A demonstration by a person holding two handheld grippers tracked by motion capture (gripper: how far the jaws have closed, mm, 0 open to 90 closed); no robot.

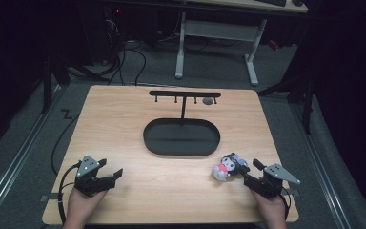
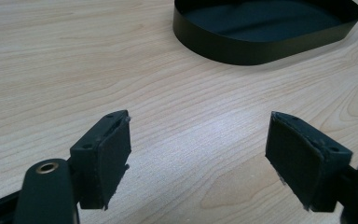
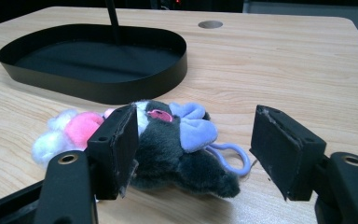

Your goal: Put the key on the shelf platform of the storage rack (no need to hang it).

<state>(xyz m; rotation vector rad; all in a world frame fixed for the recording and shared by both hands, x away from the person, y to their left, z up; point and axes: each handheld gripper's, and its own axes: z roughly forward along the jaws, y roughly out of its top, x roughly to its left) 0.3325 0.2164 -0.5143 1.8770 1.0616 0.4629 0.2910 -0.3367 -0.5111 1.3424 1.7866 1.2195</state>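
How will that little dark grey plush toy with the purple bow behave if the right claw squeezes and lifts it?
The dark grey plush toy with the purple bow looks soft and fluffy, so it will probably compress between the pads and feel light. Its pink and white pompoms and thin lilac loop would likely dangle. Lying flat on the wooden table, it seems unlikely to roll.

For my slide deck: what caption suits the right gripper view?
Open right claw straddling a plush keychain toy lying on the wooden table, beside a black oval tray.
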